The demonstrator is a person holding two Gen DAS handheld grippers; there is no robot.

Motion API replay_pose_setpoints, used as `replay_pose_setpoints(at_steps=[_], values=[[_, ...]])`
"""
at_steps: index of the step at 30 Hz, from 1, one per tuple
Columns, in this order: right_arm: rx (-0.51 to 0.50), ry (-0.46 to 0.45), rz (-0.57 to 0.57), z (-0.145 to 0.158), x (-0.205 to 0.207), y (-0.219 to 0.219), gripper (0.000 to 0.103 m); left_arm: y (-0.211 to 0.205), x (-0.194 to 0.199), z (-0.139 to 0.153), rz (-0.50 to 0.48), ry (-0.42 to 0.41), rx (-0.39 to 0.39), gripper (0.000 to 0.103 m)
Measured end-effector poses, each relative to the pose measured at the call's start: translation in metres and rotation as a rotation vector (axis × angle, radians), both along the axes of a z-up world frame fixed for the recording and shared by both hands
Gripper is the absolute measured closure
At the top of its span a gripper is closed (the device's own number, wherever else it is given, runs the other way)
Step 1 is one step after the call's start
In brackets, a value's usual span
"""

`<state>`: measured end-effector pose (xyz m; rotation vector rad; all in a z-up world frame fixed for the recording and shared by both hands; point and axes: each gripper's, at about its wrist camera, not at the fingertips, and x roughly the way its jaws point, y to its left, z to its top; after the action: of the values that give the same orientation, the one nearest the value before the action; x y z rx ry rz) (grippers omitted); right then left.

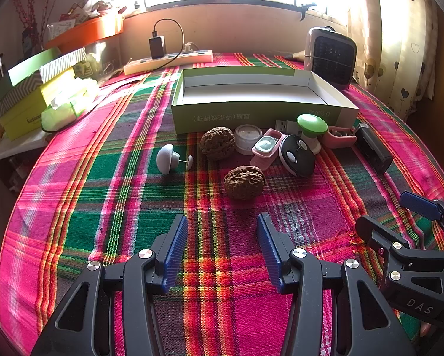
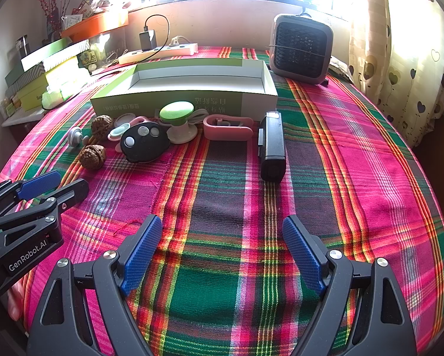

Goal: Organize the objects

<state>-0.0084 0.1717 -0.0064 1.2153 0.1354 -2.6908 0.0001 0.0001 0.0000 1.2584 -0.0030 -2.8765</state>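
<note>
An open green and white box [image 1: 260, 112] [image 2: 186, 101] lies on the plaid cloth, empty inside. In front of it lie two walnuts [image 1: 244, 182] [image 1: 217, 142], a white mushroom-shaped knob [image 1: 168, 158], a small white jar [image 1: 247, 138], a pink case [image 1: 266, 146], a black oval remote [image 1: 296, 155] [image 2: 145, 142], a green-topped knob [image 1: 311, 127] [image 2: 177, 112], a pink clip [image 2: 228, 127] and a black rectangular device [image 2: 271, 145]. My left gripper [image 1: 222, 228] is open and empty, short of the near walnut [image 2: 93, 155]. My right gripper [image 2: 222, 231] is open and empty, short of the black device.
A grey fan heater [image 2: 300, 49] stands behind the box at the right. A power strip [image 1: 168, 60] with a charger lies at the back. Stacked boxes [image 1: 38, 95] and an orange tray [image 1: 85, 34] sit at the left. A curtain [image 2: 399, 44] hangs on the right.
</note>
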Motion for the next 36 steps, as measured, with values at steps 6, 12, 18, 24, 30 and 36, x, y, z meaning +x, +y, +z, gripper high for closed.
replay_pose_setpoints(at_steps=[6, 12, 18, 24, 30, 36], values=[[0.000, 0.000, 0.000, 0.000, 0.000, 0.000, 0.019, 0.000, 0.000, 0.000, -0.001, 0.000, 0.001, 0.056], [0.000, -0.001, 0.002, 0.000, 0.000, -0.001, 0.019, 0.001, -0.002, 0.001, -0.006, -0.002, 0.002, 0.056], [-0.001, -0.005, 0.018, 0.001, -0.001, -0.001, 0.019, -0.004, -0.006, 0.000, -0.036, -0.009, 0.008, 0.056], [0.000, -0.016, 0.047, 0.001, -0.003, 0.006, 0.019, -0.013, -0.008, 0.003, -0.080, -0.020, 0.057, 0.057], [0.009, -0.026, 0.032, 0.002, -0.013, 0.017, 0.019, -0.021, -0.016, 0.004, -0.117, -0.021, 0.116, 0.057], [0.022, -0.063, 0.043, 0.003, -0.037, 0.019, 0.019, -0.016, -0.027, 0.005, -0.147, -0.038, 0.113, 0.057]])
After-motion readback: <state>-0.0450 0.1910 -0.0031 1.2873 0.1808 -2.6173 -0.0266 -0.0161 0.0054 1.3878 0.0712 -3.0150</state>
